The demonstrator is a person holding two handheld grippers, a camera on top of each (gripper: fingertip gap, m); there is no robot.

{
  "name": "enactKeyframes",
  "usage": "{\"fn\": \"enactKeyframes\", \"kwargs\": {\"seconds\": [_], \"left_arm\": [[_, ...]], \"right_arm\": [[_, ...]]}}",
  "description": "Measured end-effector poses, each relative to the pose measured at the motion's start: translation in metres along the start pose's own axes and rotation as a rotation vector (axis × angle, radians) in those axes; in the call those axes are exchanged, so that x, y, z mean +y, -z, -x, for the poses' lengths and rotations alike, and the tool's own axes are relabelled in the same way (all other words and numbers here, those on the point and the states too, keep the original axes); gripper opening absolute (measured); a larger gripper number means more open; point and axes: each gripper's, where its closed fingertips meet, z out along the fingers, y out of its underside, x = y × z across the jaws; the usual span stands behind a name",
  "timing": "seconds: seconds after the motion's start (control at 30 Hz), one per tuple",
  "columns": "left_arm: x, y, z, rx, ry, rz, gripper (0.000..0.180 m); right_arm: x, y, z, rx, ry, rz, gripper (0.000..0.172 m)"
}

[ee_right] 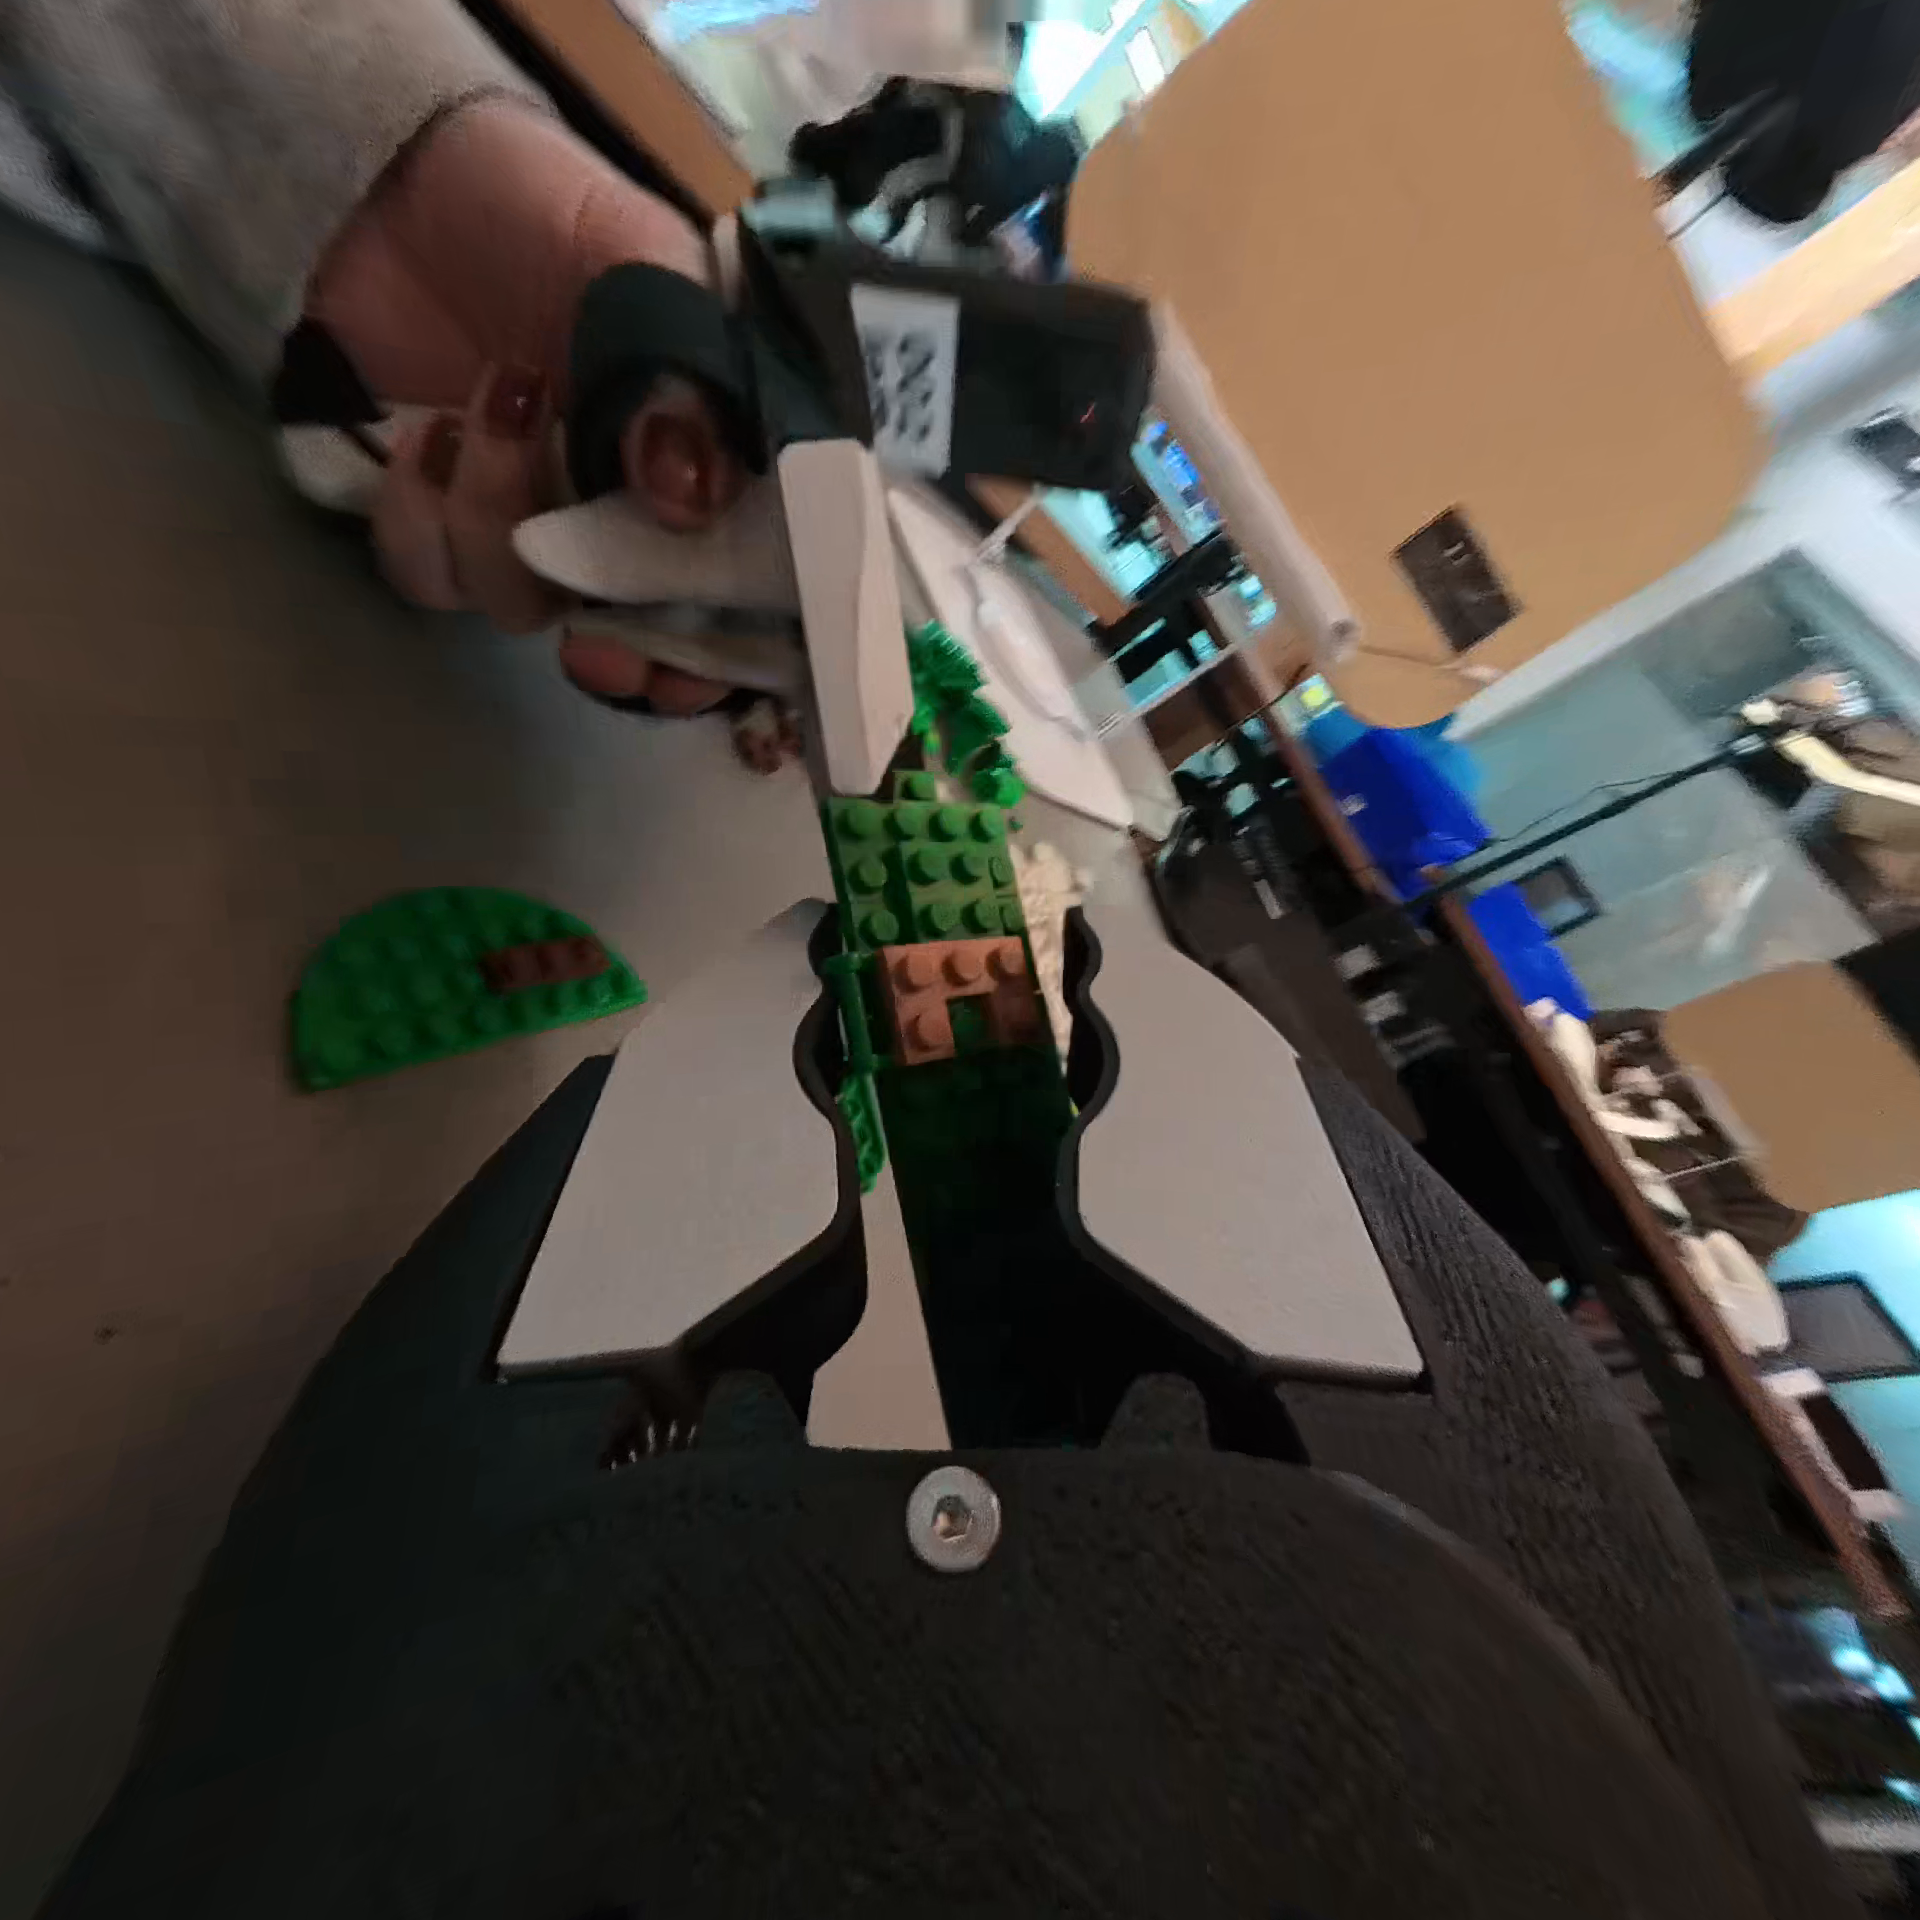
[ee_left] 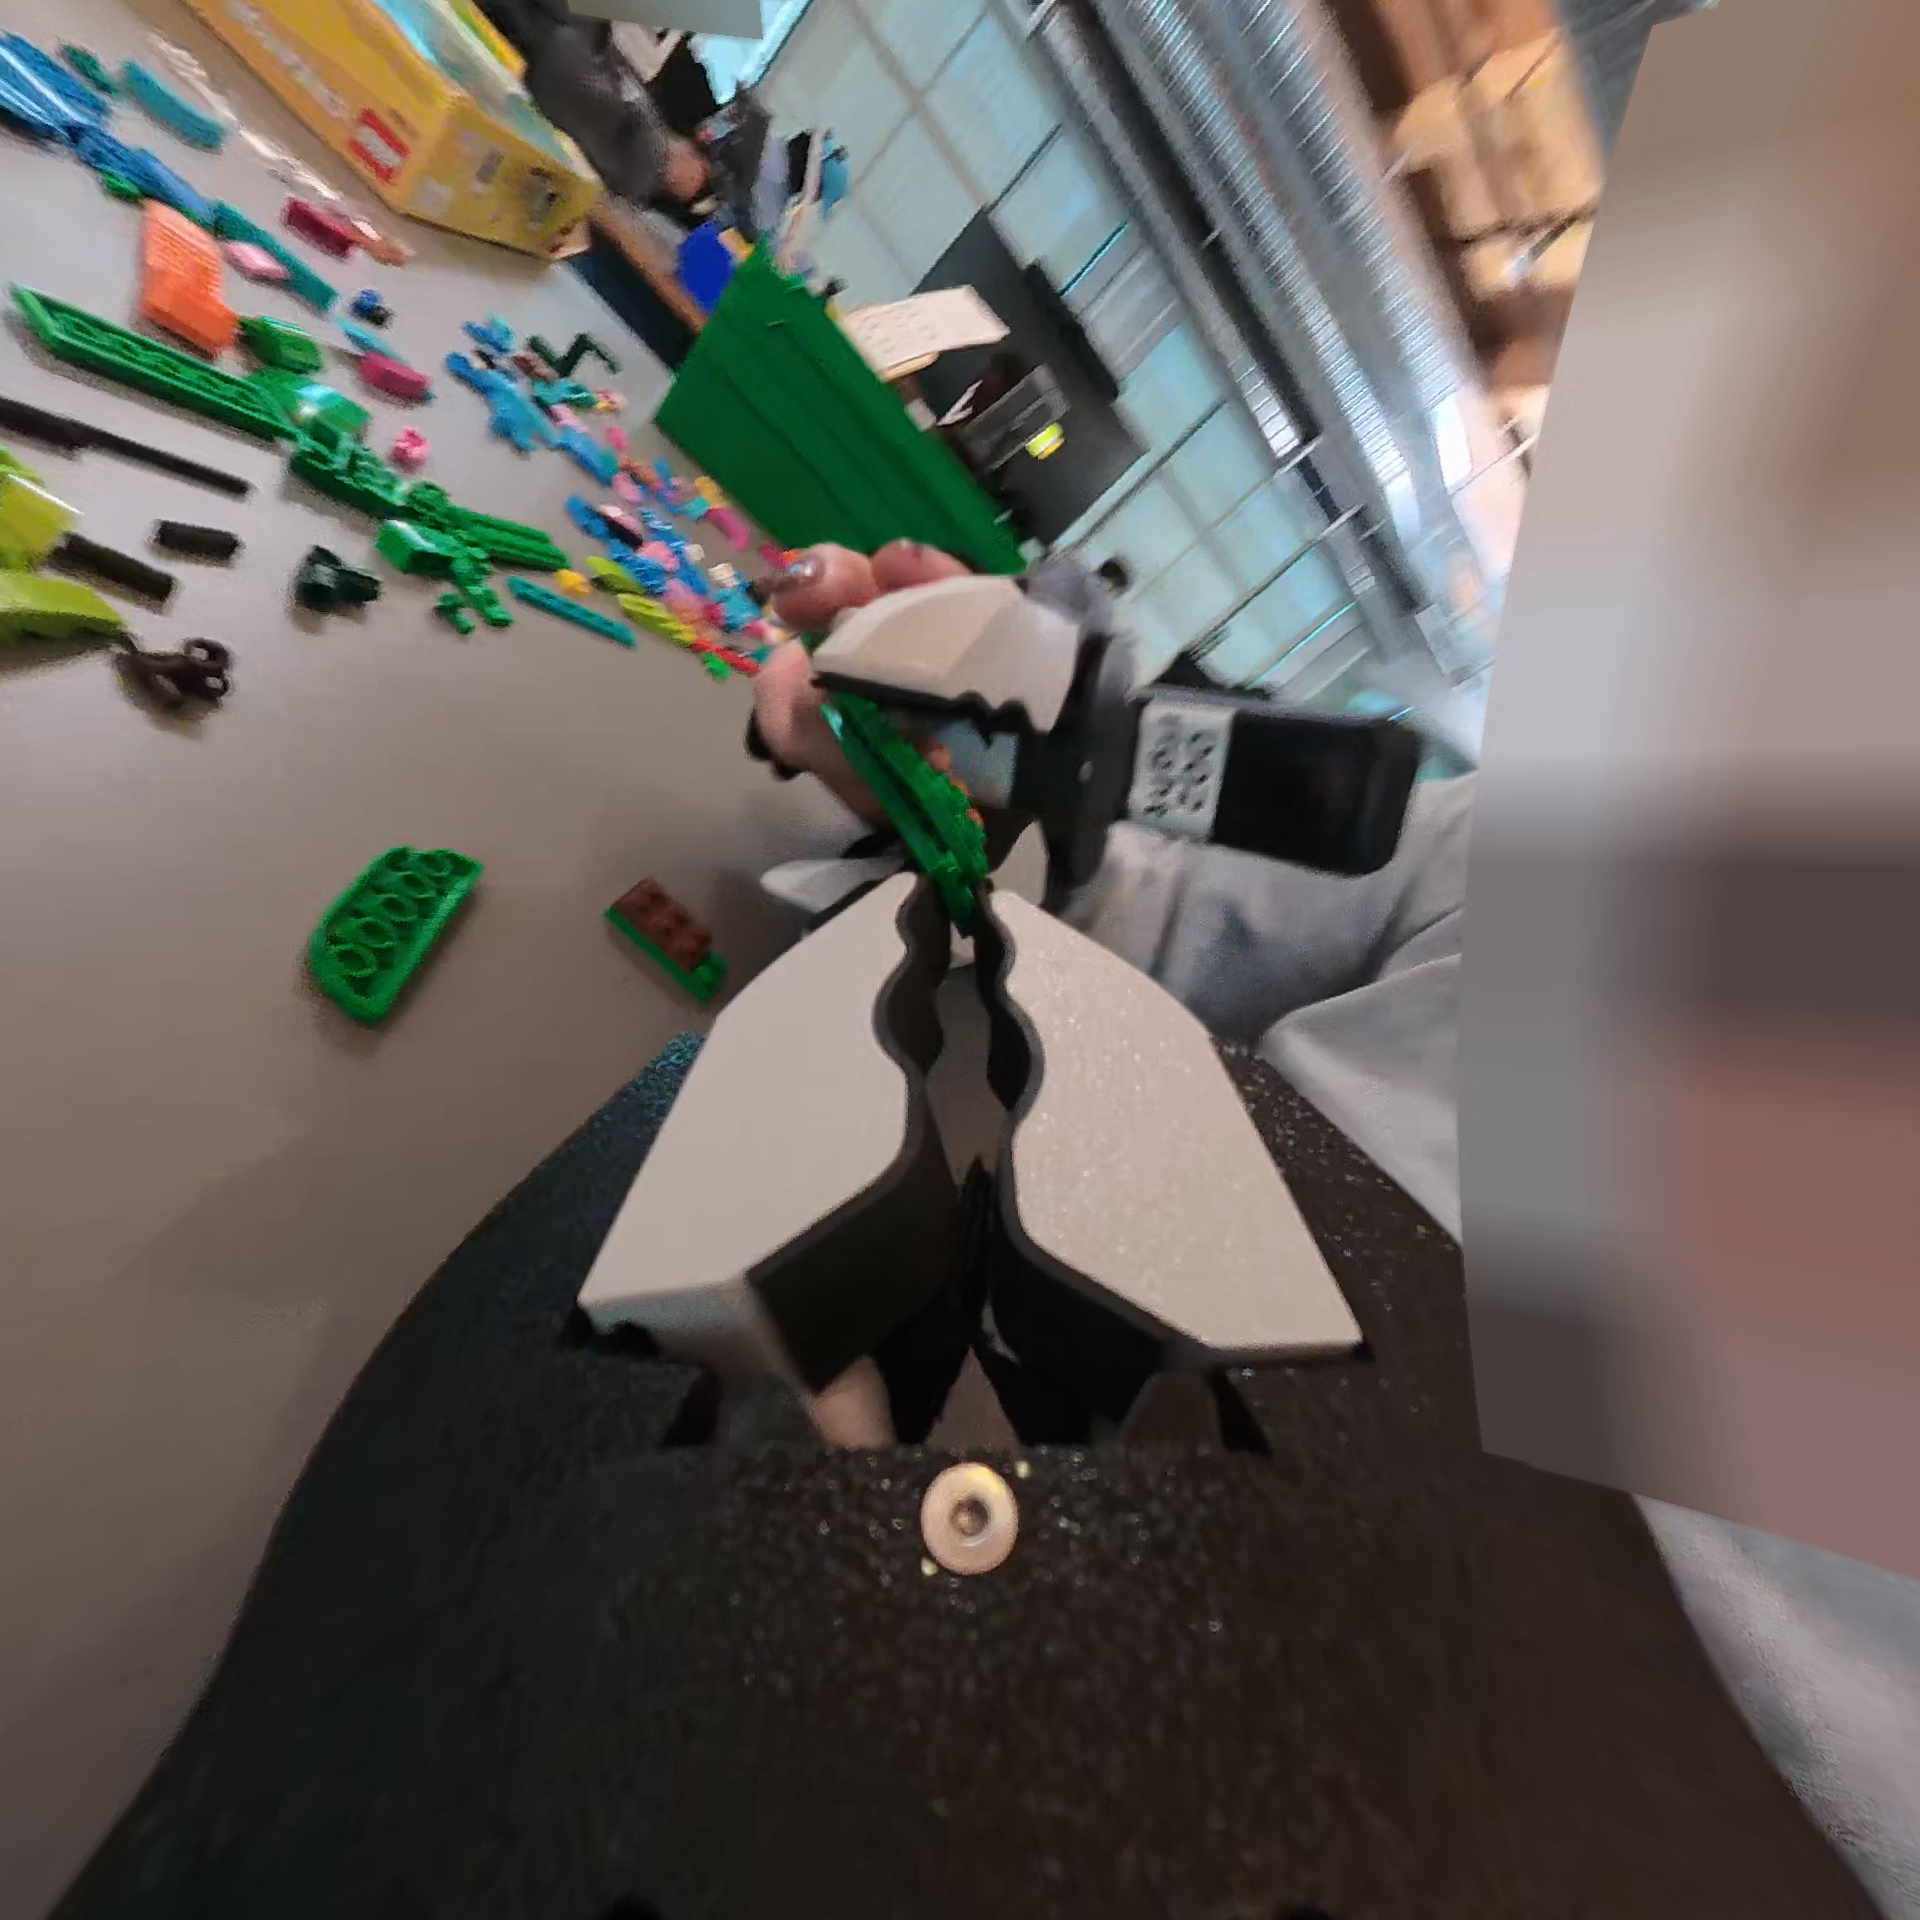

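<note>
Grey tabletop (ee_left: 312, 1195) runs under everything, with a yellow box (ee_left: 416, 114) at its far edge and heaps of loose coloured bricks (ee_left: 582, 488) spread across it. Nearer lie a green half-round plate (ee_right: 436, 987) bearing a brown strip, a green rounded piece (ee_left: 390, 930) and a small brown-on-green brick (ee_left: 670, 935).

Both grippers meet on one green brick plate (ee_right: 925, 873), held up off the table between them. It carries a brown L-shaped brick (ee_right: 935, 997) on its studs, and green leafy pieces (ee_right: 961, 727) show just beyond its far end.

My judgement: the plate is hard plastic, light and stiff, smooth on its edges, so it could slip sideways. The press-fit bricks may pop off under twisting or a knock. Flat faces and long edges look the safest places to hold; the leafy bits look fragile.

The right gripper (ee_right: 945, 971) has its fingers spread to the plate's width, one along each long edge; the pads appear to press on it. The left gripper (ee_left: 951, 914) has its fingers nearly together, pinching the plate's thin end edge-on.

Both views are tilted, so each tool is rolled over in its hand (ee_right: 499, 416), and the two point toward each other. A grey sleeve (ee_left: 1299, 935) shows behind the right gripper
</note>
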Motion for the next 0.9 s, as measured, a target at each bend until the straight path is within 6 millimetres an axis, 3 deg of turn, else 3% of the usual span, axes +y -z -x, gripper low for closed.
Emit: {"fn": "enactKeyframes", "kwargs": {"seconds": [0.1, 0.17, 0.3, 0.43, 0.5, 0.6, 0.67, 0.7, 0.9], "left_arm": [[0.004, 0.0, 0.009, -0.156, -0.135, 0.064, 0.004], [0.006, 0.003, 0.022, -0.285, -0.207, 0.1, 0.004], [0.01, 0.0, 0.02, -0.267, -0.195, 0.124, 0.004], [0.015, -0.002, 0.019, -0.261, -0.211, 0.151, 0.004], [0.011, -0.003, 0.014, -0.228, -0.194, 0.124, 0.004], [-0.001, 0.025, 0.047, -0.42, -0.202, 0.09, 0.003], [-0.018, 0.029, 0.031, -0.285, -0.109, -0.035, 0.003], [-0.017, 0.03, 0.031, -0.302, -0.134, -0.027, 0.003], [-0.006, 0.018, 0.026, -0.328, -0.246, 0.078, 0.004]], "right_arm": [[0.014, -0.001, 0.005, -0.055, 0.054, 0.127, 0.043], [0.009, 0.0, 0.009, -0.063, 0.098, 0.139, 0.042], [0.01, -0.003, 0.014, -0.049, 0.214, 0.224, 0.042], [0.009, -0.004, 0.015, -0.006, 0.372, 0.242, 0.032], [0.004, -0.001, 0.012, -0.008, 0.33, 0.197, 0.032], [-0.017, 0.009, 0.0, 0.02, 0.217, 0.046, 0.031], [-0.027, 0.018, -0.014, 0.036, 0.11, -0.028, 0.031], [-0.027, 0.021, -0.018, 0.04, 0.078, -0.049, 0.032], [0.017, 0.022, -0.015, -0.057, 0.013, 0.095, 0.032]]}}
